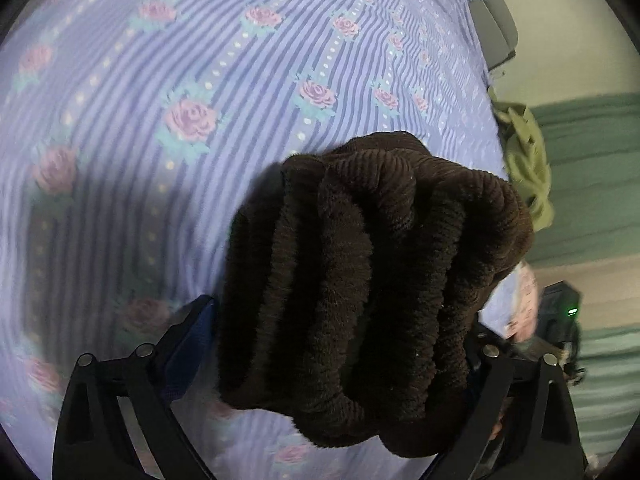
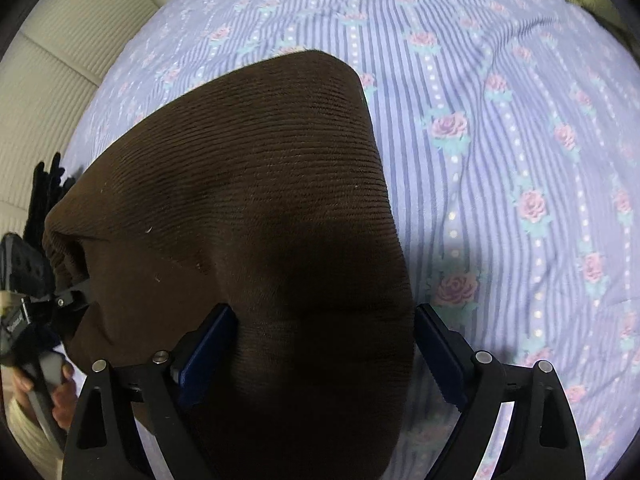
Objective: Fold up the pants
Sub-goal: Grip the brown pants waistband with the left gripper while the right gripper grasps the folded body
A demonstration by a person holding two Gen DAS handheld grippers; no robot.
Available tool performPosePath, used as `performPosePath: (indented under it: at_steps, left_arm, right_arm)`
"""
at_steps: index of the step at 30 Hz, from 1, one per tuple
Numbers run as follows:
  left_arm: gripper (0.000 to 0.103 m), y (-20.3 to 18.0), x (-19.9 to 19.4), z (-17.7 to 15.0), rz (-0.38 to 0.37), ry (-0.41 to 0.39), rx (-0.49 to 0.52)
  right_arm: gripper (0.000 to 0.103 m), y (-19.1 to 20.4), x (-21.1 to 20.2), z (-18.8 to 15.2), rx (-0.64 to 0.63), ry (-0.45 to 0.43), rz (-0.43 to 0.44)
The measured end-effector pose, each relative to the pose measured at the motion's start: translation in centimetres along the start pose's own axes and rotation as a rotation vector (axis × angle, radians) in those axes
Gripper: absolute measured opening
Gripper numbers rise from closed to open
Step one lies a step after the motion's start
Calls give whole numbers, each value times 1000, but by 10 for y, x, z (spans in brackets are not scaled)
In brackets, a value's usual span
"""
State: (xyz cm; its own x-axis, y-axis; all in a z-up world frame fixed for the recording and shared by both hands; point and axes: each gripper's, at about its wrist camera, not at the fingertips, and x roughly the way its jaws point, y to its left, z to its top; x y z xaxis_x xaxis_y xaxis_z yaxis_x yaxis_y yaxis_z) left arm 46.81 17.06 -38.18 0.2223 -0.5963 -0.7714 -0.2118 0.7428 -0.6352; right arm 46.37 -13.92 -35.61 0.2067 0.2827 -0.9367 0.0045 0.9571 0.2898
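Note:
The dark brown ribbed pants (image 2: pixel 248 184) lie folded on a lilac rose-print bedsheet (image 2: pixel 500 160). My right gripper (image 2: pixel 322 308) points down over the near end, its blue pads astride the fold. The left pad (image 2: pixel 216 340) touches the fabric and the right pad (image 2: pixel 436 352) stands just off the edge. In the left wrist view the pants (image 1: pixel 360 280) are a thick stack of folds filling my left gripper (image 1: pixel 340 312). Its left pad (image 1: pixel 192 340) sits beside the fabric without squeezing it, and the right finger is hidden behind the cloth.
An olive-green cloth (image 1: pixel 524 168) is bunched at the bed's right edge. My right gripper (image 1: pixel 560 320) shows beyond it. My left gripper (image 2: pixel 36 292) and a hand (image 2: pixel 60 392) are at the pants' left end, with a black item (image 2: pixel 44 184) behind them.

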Motion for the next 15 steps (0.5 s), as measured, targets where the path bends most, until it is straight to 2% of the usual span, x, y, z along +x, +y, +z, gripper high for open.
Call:
performPosePath:
  at_steps: [4, 7, 12, 13, 14, 15]
  left_arm:
    - [71, -3, -11, -6, -35, 1, -30]
    - [70, -10, -13, -6, -19, -3, -13]
    - [77, -4, 3, 3, -5, -20, -95]
    - [77, -3, 3, 3, -2, -21, -103]
    - [76, -5, 2, 3, 8, -18, -104]
    - [73, -8, -1, 3, 17, -14, -100]
  right_arm:
    - [90, 0, 0, 0, 7, 7, 6]
    - [90, 0, 0, -1, 0, 2, 13]
    - [90, -9, 5, 3, 40, 14, 52]
    - [88, -12, 5, 3, 55, 19, 59]
    - [80, -12, 4, 4, 73, 26, 78]
    - [77, -16, 2, 2, 82, 31, 87]
